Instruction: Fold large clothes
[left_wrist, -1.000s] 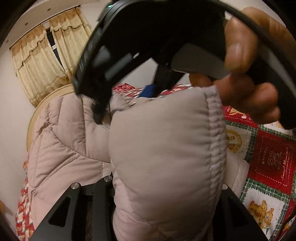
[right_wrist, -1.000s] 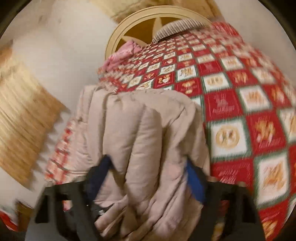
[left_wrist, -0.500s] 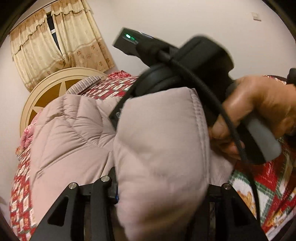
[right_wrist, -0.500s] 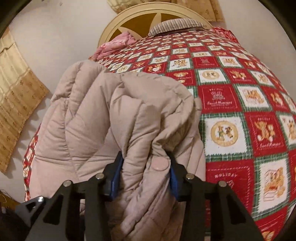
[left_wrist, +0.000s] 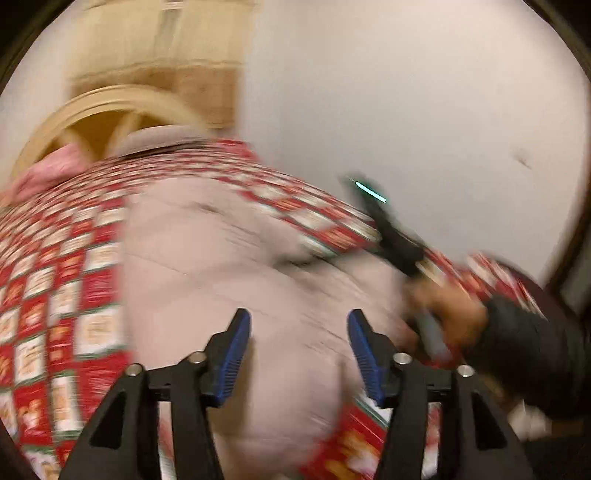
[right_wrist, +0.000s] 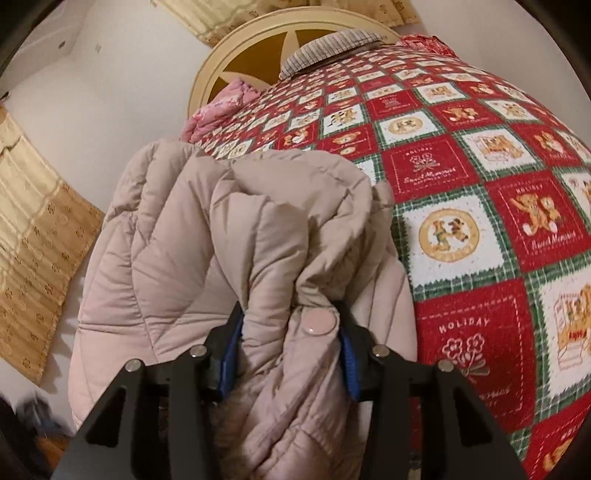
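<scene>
The puffy beige down coat (right_wrist: 207, 236) lies on the bed's red patchwork quilt (right_wrist: 480, 192), near its edge. The right claw (right_wrist: 290, 354) is clamped on a bunched fold by a snap button (right_wrist: 318, 320); the left claw (left_wrist: 299, 354) hangs wide above the coat, gripping nothing. Judging by its quilting, the coat is light, soft, springy and rather slick, so seams or hems offer the surest hold.

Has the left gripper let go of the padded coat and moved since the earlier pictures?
Yes. The left gripper has released the coat and drawn back: its jaws now stand open, and the headboard, earlier partly hidden by the coat, shows above it.
</scene>
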